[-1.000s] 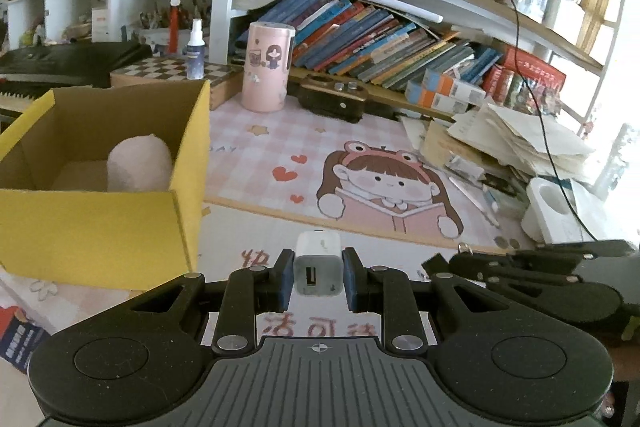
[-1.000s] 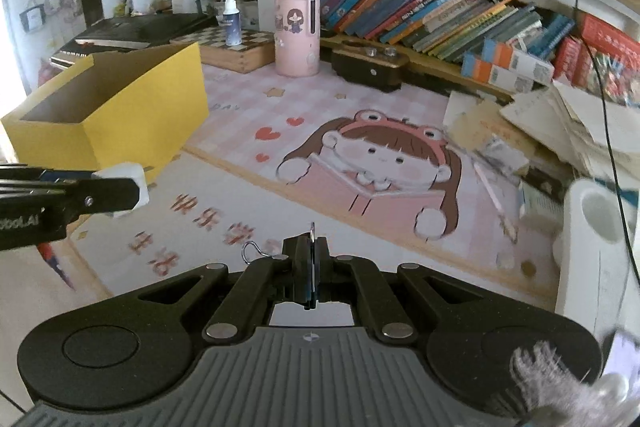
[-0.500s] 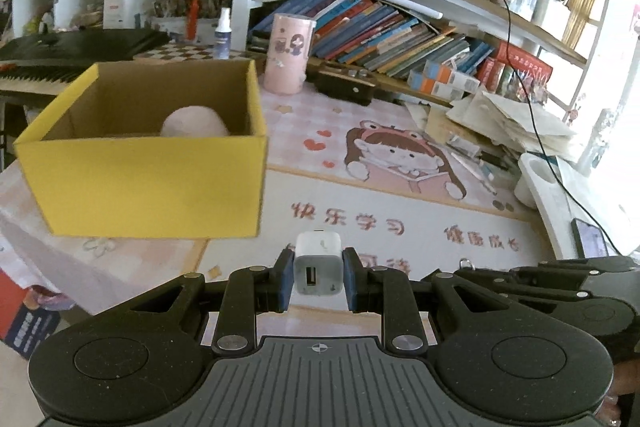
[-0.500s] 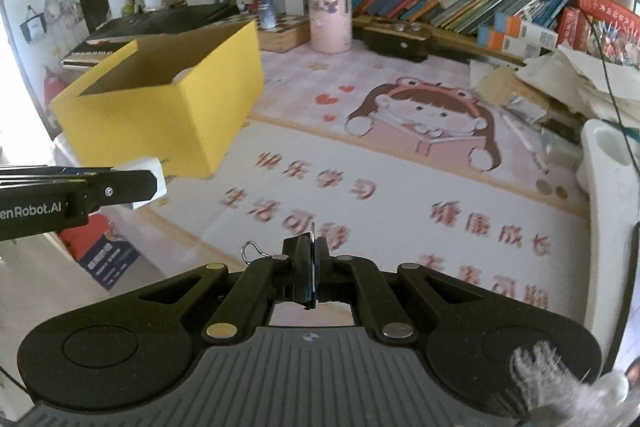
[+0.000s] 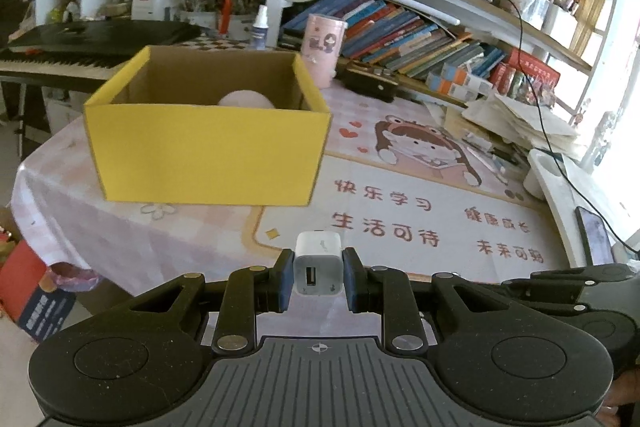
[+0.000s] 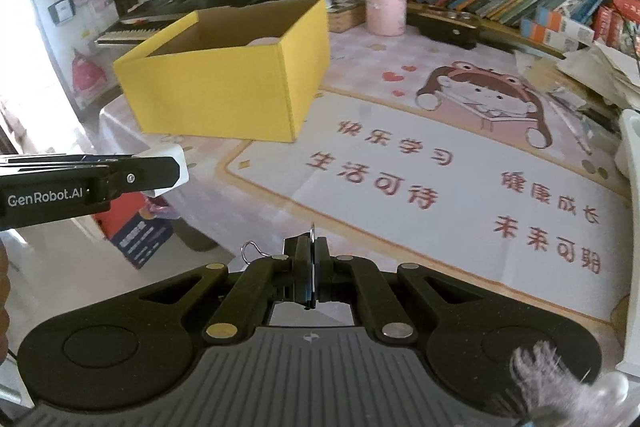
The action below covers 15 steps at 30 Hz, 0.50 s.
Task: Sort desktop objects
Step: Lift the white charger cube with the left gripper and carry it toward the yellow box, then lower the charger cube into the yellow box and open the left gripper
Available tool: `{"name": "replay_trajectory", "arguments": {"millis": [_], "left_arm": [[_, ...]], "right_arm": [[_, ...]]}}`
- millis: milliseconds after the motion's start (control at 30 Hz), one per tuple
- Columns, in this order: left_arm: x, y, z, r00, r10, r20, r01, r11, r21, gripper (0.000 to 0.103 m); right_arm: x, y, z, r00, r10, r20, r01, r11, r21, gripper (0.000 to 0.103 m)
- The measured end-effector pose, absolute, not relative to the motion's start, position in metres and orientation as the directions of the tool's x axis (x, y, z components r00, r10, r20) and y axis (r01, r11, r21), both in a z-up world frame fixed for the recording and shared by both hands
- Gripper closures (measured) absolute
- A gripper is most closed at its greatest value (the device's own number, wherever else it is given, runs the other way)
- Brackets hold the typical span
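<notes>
Charger (image 5: 319, 263): one white cube-shaped USB plug, its single port facing the left wrist camera, clamped on both sides by the jaws of the left gripper (image 5: 318, 277). It is held in the air above the near edge of the table (image 5: 132, 243), well short of the box (image 5: 208, 151). In the right wrist view the same charger (image 6: 170, 163) shows as a white block at the tip of the left gripper (image 6: 160, 173), left of and below the box (image 6: 224, 87).

Clip (image 6: 310, 267): one thin black binder clip with a wire loop showing to its left, pinched edge-on between the closed jaws of the right gripper (image 6: 310, 273), above the near part of the mat (image 6: 440, 195). In the left wrist view the right gripper (image 5: 568, 283) shows from the side at lower right; its jaws cannot be judged there.

Box: one open yellow carton with a brown inside, standing on the left part of the table, touching the mat's (image 5: 420, 211) left border. It holds one pale pink rounded object (image 5: 246, 99), seen over the front wall; what it is cannot be told.

Mat: one, printed with a cartoon girl reading and red characters.

Behind the box stand one pink cylinder (image 5: 322, 45) and one small spray bottle (image 5: 259, 33); rows of books (image 5: 420, 43) fill the shelf behind. One keyboard (image 5: 60, 61) lies at far left. One phone (image 5: 596, 237) lies at the right table edge.
</notes>
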State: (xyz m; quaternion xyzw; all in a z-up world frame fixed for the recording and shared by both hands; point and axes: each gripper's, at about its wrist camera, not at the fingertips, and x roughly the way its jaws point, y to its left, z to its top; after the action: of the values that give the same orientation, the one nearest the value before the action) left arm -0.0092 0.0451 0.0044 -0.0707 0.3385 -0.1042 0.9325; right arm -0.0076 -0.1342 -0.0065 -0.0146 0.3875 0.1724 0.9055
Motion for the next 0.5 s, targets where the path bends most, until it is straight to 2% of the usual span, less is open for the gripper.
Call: {"name": "replay_trajectory", "arguments": {"millis": [500], "left_arm": [[-0.04,0.105,0.012,0.807,-0.123,-0.578,-0.014,0.974,-0.226,0.079]], "right_arm": [[-0.009,-0.069,0.004,0.596,0.412,-0.689,-0.497,0.863,0.087,0.101]]}}
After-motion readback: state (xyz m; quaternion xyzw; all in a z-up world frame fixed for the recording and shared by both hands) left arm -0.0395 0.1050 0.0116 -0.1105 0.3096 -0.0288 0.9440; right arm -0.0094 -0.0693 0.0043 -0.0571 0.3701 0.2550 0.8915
